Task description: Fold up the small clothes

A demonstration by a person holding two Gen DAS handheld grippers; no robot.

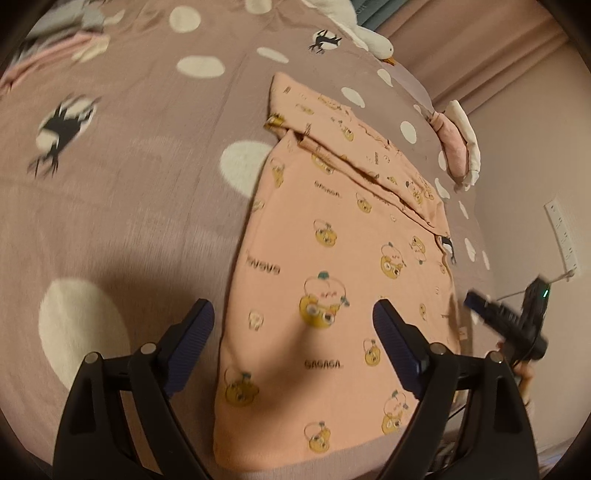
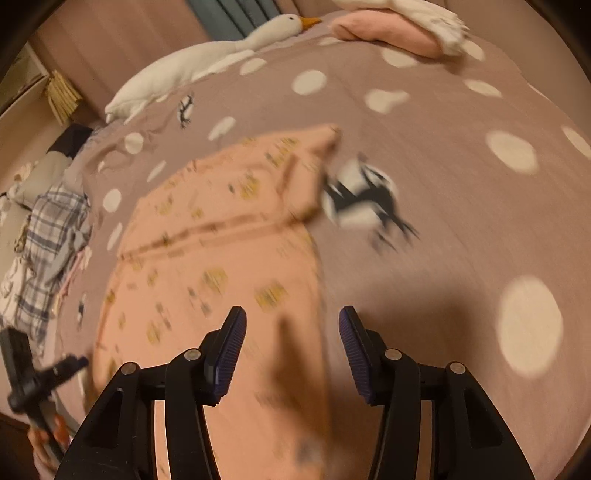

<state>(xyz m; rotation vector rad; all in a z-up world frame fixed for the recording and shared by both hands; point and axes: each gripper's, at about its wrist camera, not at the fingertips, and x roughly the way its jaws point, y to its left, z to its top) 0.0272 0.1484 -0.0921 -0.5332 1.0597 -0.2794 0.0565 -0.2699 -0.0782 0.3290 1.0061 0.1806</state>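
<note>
Both the left hand-held gripper (image 1: 293, 314) and right hand-held gripper (image 2: 291, 321) hang released, grasping nothing, over the pink garment (image 1: 332, 251) on the bed (image 1: 129, 166).

A folded garment (image 1: 332, 258) lies flat on the bedspread (image 1: 129, 184). Behind it, at the far edge, a stuffed goose (image 2: 192, 66) lies beside rolled clothes (image 2: 388, 33); a heap of clothes (image 2: 48, 236) lies left of the garment

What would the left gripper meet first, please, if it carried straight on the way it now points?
Probably the pink printed garment lying on the bedspread: the open left gripper points down at its near half, nothing between, though depth is unclear.
</note>
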